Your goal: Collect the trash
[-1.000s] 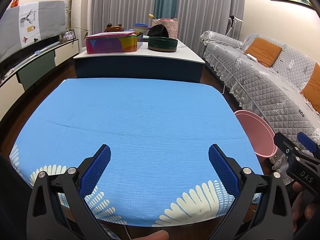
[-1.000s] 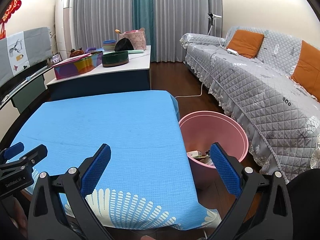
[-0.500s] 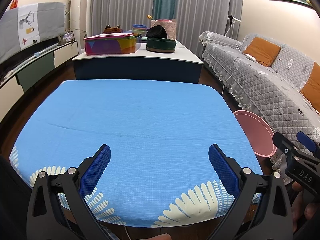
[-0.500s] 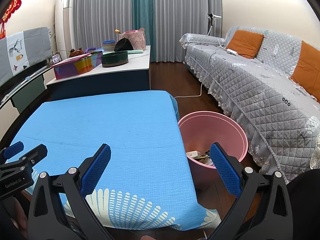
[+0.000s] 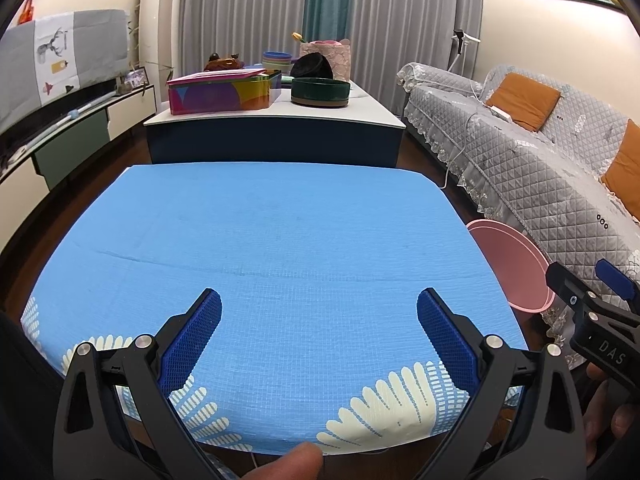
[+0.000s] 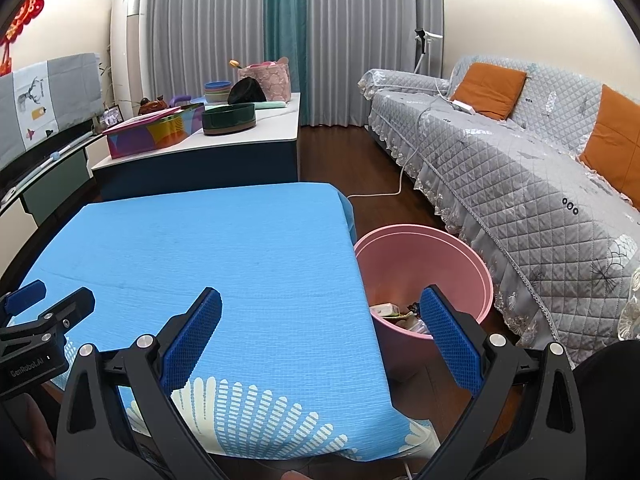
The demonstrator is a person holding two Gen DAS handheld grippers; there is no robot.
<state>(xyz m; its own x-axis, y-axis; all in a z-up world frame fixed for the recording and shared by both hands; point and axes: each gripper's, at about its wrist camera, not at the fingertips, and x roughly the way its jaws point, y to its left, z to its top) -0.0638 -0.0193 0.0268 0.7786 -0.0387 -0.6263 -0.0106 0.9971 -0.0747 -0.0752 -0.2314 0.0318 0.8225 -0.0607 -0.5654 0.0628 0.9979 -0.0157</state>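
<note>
A pink bin (image 6: 424,264) stands on the floor at the right edge of the table with the blue cloth (image 6: 208,248); its rim also shows in the left wrist view (image 5: 512,264). Several pieces of trash (image 6: 400,314) lie at the bottom of the bin. No trash shows on the blue cloth (image 5: 280,240). My left gripper (image 5: 319,334) is open and empty above the cloth's near edge. My right gripper (image 6: 320,334) is open and empty, over the table's right front corner beside the bin. Each gripper shows at the edge of the other's view.
A grey quilted sofa (image 6: 520,168) with orange cushions runs along the right. Behind the table stands a white-topped cabinet (image 5: 276,120) carrying a colourful box (image 5: 224,90), a dark green bowl (image 5: 320,90) and other items. A white cable (image 6: 384,192) lies on the wooden floor.
The left wrist view has shifted slightly, pulling back and tilting so more of the room behind shows. The right wrist view is nearly unchanged. Both grippers stay open.
</note>
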